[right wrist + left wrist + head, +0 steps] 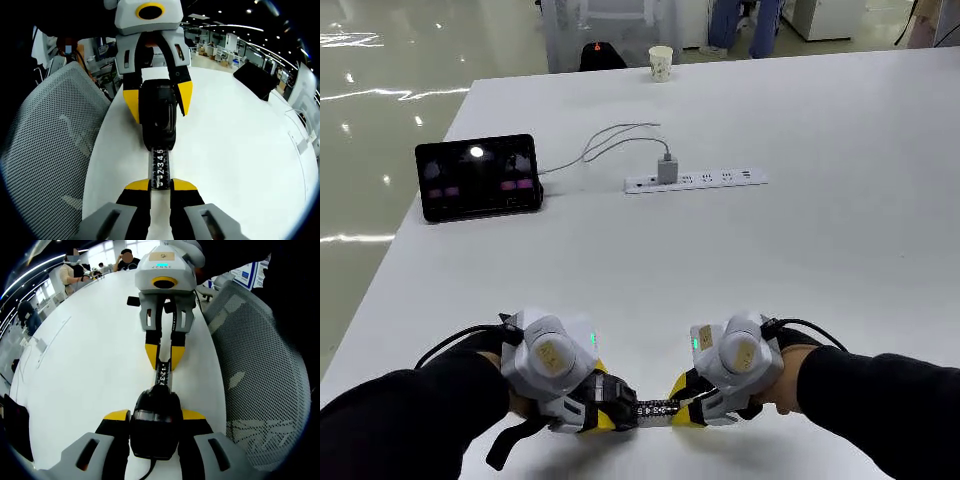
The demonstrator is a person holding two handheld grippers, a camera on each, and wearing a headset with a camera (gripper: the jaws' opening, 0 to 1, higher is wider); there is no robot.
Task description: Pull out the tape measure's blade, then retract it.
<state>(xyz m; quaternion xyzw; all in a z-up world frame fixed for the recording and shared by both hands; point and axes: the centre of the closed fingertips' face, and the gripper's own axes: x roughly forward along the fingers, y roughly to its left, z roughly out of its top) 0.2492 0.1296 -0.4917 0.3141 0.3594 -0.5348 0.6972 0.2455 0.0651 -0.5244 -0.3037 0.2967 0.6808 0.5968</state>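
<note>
The black tape measure case [156, 422] sits between the yellow-tipped jaws of my left gripper [156, 415], which is shut on it. A short length of black blade [160, 169] with white numbers runs out of the case [158, 112] to my right gripper [160, 184], shut on the blade's end. In the head view both grippers meet near the table's front edge: left gripper [603, 408] with the case [618, 402], right gripper [688, 400], the blade [657, 408] bridging the small gap. From the left gripper view, the right gripper [164, 356] faces me, pinching the blade [164, 374].
On the white table [740, 250] stand a black tablet [478, 177] at the left, a white power strip [696, 180] with a charger and cable in the middle, and a paper cup [661, 62] at the far edge. A mesh chair [260, 365] stands beside the table.
</note>
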